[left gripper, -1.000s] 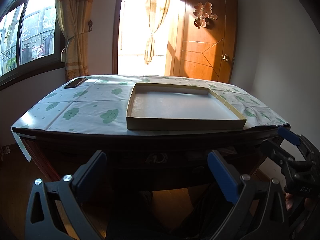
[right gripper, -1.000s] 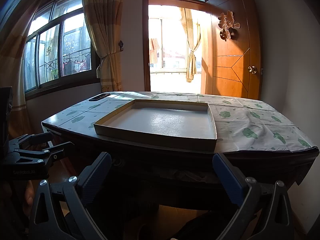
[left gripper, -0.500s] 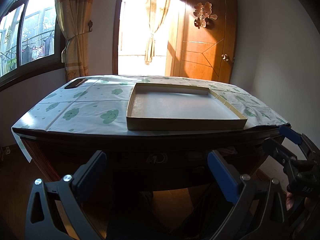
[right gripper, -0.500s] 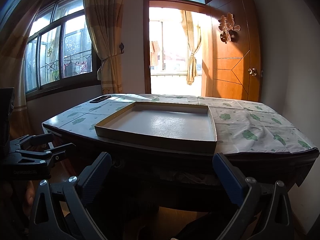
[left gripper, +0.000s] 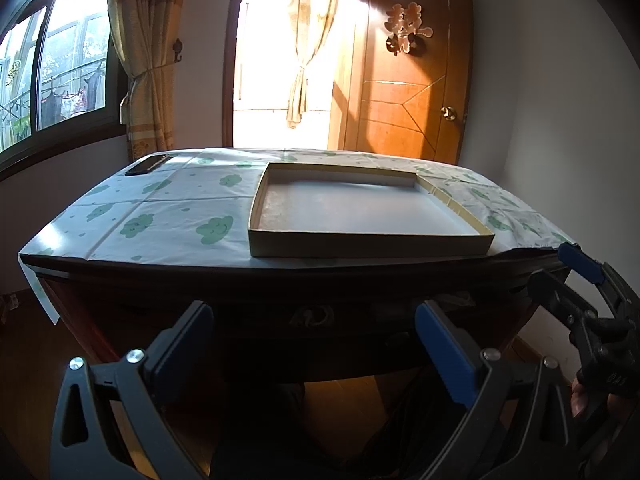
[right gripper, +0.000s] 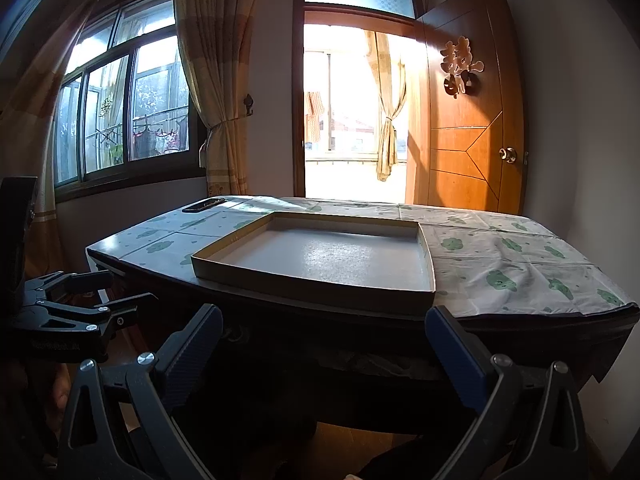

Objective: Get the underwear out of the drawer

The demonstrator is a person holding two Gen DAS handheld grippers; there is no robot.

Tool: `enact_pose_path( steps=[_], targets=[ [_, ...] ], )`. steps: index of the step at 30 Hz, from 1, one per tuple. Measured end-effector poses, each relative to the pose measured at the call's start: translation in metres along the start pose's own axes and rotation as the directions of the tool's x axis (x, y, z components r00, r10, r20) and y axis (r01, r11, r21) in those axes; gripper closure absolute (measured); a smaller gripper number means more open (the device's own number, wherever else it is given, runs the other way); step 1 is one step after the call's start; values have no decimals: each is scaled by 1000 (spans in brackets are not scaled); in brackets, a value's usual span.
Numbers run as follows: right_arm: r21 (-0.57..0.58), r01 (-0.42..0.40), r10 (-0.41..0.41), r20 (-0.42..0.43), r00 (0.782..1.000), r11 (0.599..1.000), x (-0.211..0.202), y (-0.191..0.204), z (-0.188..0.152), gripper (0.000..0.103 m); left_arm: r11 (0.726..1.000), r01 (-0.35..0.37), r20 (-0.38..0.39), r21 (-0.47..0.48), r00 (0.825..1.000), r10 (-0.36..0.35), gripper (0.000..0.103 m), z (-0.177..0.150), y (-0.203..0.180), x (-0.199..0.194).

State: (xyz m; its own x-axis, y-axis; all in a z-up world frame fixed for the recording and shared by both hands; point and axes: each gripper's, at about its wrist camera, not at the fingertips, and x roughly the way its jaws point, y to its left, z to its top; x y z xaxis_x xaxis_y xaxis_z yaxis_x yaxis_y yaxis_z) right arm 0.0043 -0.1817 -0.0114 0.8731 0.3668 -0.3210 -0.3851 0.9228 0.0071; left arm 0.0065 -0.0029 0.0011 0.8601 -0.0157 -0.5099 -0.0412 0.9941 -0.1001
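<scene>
The left gripper was held with its blue-padded fingers spread wide and nothing between them, pointed at the dark front of the table. The right gripper was likewise spread wide and empty, aimed at the same front from further to the right. In the left wrist view the right gripper was seen at 4 o'clock, apart from the table edge; in the right wrist view the left gripper was seen at 8 o'clock.

Just beyond the left fingers, at 6 o'clock under the tabletop, the drawer was seen with a metal pull at its middle. From the right wrist view a pale, crumpled mass was glimpsed in the gap under the tabletop at 5 o'clock; whether it was the underwear could not be told in the shadow.

On the tabletop a tablecloth printed with green clouds was spread, and a shallow cardboard tray was set on it near the front edge. A dark phone was laid at the far left corner, at 10 o'clock. Beyond the table a curtained window, a bright doorway and an open wooden door were seen.
</scene>
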Motion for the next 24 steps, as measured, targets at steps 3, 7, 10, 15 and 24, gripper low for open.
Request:
enact_pose_path(
  steps=[3, 7, 10, 15, 24],
  targets=[
    [2, -12, 12, 10, 1000, 1000, 2, -1, -2, 0, 1000, -2, 1, 2, 1000, 2, 0, -3, 1, 4],
    [-26, -15, 15, 9, 1000, 1000, 9, -2, -9, 0, 1000, -14, -2, 11, 1000, 14, 0, -7, 0, 10],
    [-32, -22, 22, 20, 1000, 999, 14, -6, -14, 0, 1000, -12, -10, 11, 1000, 12, 0, -12, 0, 15],
    [-61, -21, 27, 91, 995, 998, 19, -15, -25, 0, 1000, -7, -14, 17, 1000, 7, 0, -15, 0, 19],
    [-191, 56, 4, 301, 954, 980, 44, -30, -50, 0, 1000, 10, -14, 4, 1000, -10, 0, -19, 1, 19]
  ],
)
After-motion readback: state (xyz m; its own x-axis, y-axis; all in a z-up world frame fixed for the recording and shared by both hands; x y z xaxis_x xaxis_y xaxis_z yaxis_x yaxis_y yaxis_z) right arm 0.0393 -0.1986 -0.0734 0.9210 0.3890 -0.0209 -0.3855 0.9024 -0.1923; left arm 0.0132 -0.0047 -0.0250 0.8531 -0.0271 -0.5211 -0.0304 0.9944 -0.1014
